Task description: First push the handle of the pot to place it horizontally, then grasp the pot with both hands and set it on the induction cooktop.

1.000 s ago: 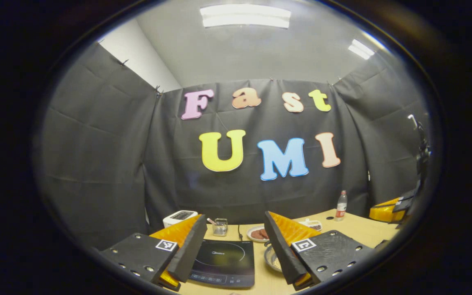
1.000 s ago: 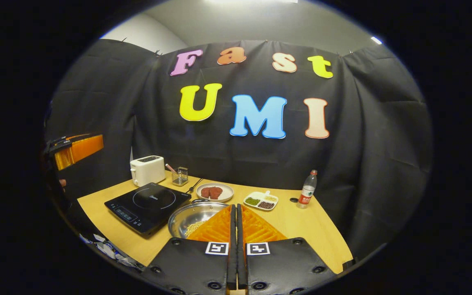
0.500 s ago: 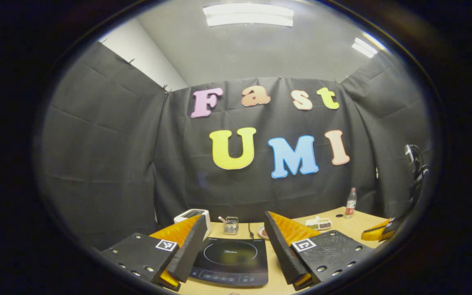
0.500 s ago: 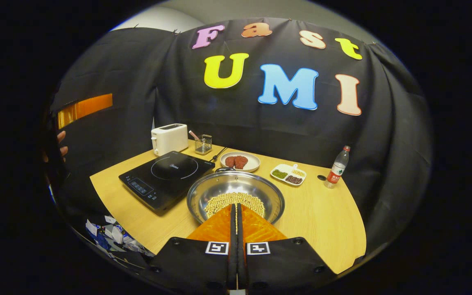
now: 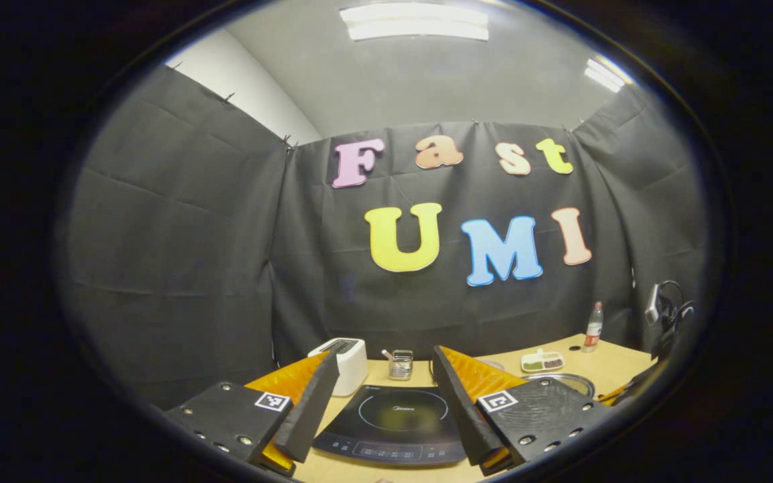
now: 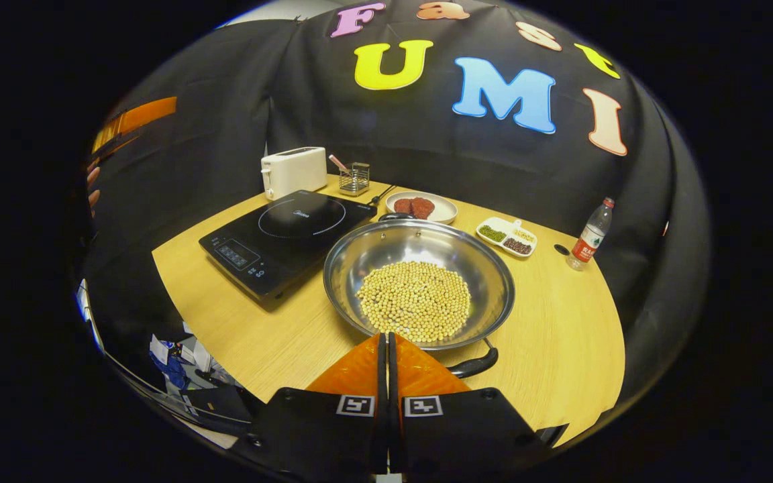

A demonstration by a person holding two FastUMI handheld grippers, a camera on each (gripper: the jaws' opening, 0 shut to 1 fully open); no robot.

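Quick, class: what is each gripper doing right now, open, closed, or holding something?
Left gripper: open, fingers apart, holding nothing.
Right gripper: closed, fingers together with nothing between them, tips by the pot rim.

Left gripper (image 5: 381, 396) fingers spread wide, right gripper (image 6: 386, 355) closed (nothing between)

Shiny steel pot (image 6: 419, 282) full of soybeans sits just ahead of the right tongs (image 6: 386, 345), dark handle (image 6: 474, 365) beside their tips. Black cooktop (image 6: 286, 235) ahead-left, touching nothing.

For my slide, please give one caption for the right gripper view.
Shut right gripper near a pot of beans, beside the induction cooktop.
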